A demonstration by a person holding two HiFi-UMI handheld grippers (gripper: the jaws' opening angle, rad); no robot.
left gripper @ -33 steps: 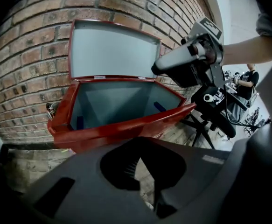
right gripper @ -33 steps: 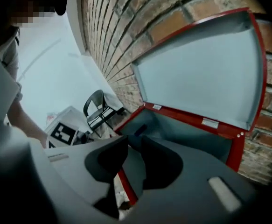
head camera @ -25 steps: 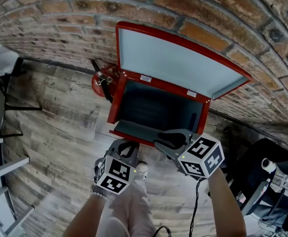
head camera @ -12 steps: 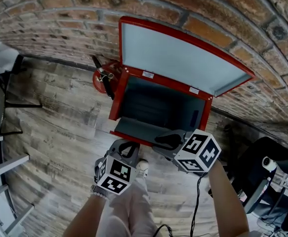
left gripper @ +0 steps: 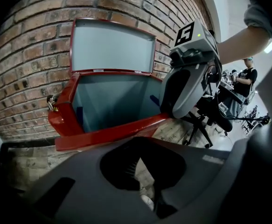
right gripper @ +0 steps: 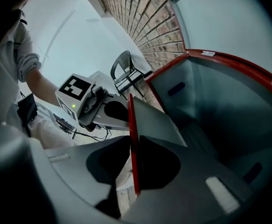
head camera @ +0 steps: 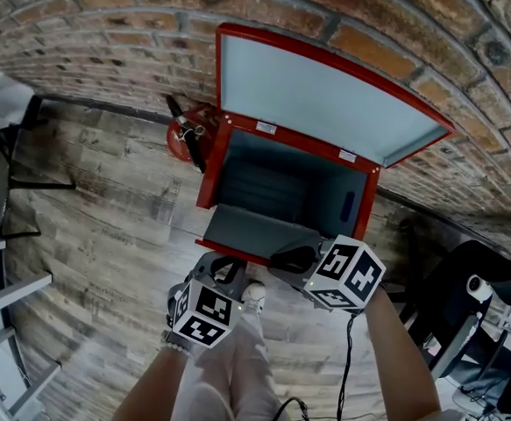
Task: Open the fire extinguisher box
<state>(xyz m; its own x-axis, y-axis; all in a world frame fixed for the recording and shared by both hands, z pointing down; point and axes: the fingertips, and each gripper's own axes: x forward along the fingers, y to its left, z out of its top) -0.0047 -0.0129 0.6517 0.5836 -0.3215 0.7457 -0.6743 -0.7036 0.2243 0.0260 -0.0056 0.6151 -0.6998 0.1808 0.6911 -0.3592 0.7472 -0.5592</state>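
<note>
1. Far left, just beside the box: a red fire extinguisher (head camera: 185,136) stands on the wood-plank surface (head camera: 106,226), against the brick wall (head camera: 106,51). It's outside the box and nobody's touching it.
2. The left gripper (head camera: 223,268) hangs low in front of the box, near its bottom front edge but apart from it. In the left gripper view its jaws look pressed together with nothing between them, so it's just idling.
3. The fire extinguisher box (head camera: 211,169) sits on the surface, backed up to the wall. Its top lid (head camera: 325,95) is swung all the way up against the bricks, and the inside looks bare as far as I can see.
4. The front panel (head camera: 255,231) is tipped forward and down, clear of the opening.
5. The right gripper (head camera: 283,257) is at that panel's outer edge. In the right gripper view the jaws are pinched onto the panel's thin red rim.
6. My read is that the opening is basically done, with both doors open. What's left is probably letting go of the panel, or lowering it a bit further first.
</note>
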